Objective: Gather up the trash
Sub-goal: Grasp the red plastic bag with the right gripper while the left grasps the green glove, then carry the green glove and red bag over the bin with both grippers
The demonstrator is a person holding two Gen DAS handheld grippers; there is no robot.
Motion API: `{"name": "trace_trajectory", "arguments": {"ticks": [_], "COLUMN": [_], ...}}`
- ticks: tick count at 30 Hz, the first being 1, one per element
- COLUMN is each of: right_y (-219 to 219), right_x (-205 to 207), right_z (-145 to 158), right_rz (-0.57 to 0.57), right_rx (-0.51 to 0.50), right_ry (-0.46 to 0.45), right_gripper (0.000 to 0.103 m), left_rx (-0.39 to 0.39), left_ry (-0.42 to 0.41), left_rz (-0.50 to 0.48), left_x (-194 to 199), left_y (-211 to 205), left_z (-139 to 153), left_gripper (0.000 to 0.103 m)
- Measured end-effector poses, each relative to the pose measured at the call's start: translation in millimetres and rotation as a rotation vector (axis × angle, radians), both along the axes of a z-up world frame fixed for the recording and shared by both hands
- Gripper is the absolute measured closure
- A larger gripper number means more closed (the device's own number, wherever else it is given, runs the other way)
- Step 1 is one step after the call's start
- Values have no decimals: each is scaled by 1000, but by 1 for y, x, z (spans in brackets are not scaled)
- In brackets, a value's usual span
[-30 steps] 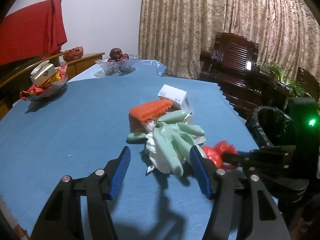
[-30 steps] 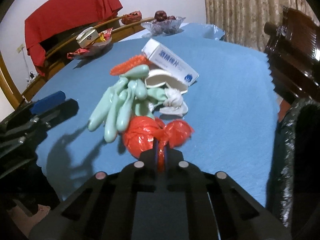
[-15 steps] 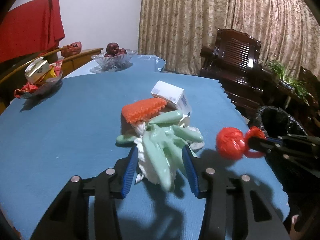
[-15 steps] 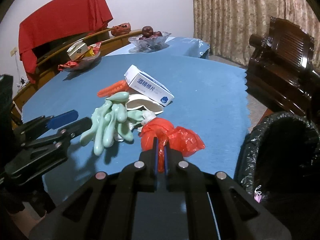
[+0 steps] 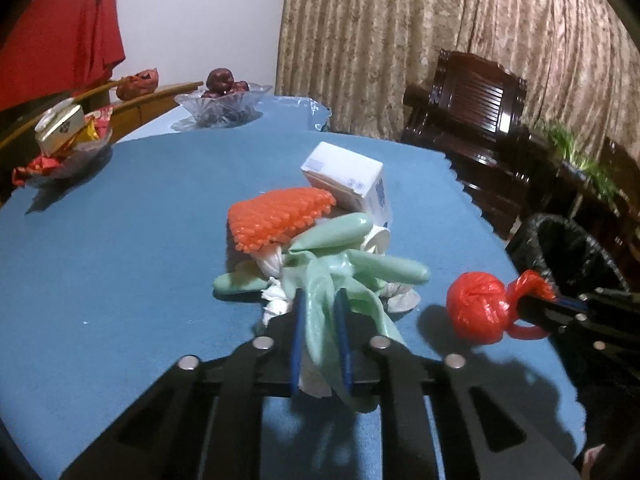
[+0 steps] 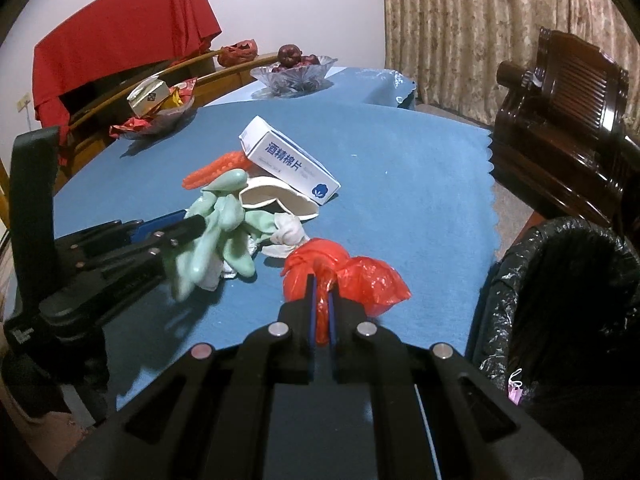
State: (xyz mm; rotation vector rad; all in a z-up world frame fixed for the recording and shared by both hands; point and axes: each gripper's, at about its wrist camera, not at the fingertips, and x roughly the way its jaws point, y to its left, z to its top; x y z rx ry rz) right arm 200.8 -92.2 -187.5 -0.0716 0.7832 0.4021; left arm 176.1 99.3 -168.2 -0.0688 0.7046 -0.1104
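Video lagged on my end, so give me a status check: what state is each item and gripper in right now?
left gripper: jaws shut on the green glove
right gripper: jaws shut on the red plastic bag, held above the table
white box: closed, lying on the pile
paper cup: on its side
trash bin: open, black-lined

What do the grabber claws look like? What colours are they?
Both the left gripper and the right gripper are black and angular, with blue pads lining the inside of each finger and round silver bolts on top. No cables or sleeves show.
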Motion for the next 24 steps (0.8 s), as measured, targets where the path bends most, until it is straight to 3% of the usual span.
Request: {"name": "trace_trajectory", "arguments": {"ticks": [11,24], "right_y": [0,11], "right_x": [-3,-8], "right_z": [10,18], "right_rz": [-6,11], "right_rx": [3,-7], "right_ry": [-24,-37], "right_gripper": [99,99], "left_rx": [-39,1], "left_ry": [-75,-17], "left_rz": [40,115], "left_x": [-28,-56], "left_y": [29,68], "left_z": [38,22], "left_gripper": [96,96]}}
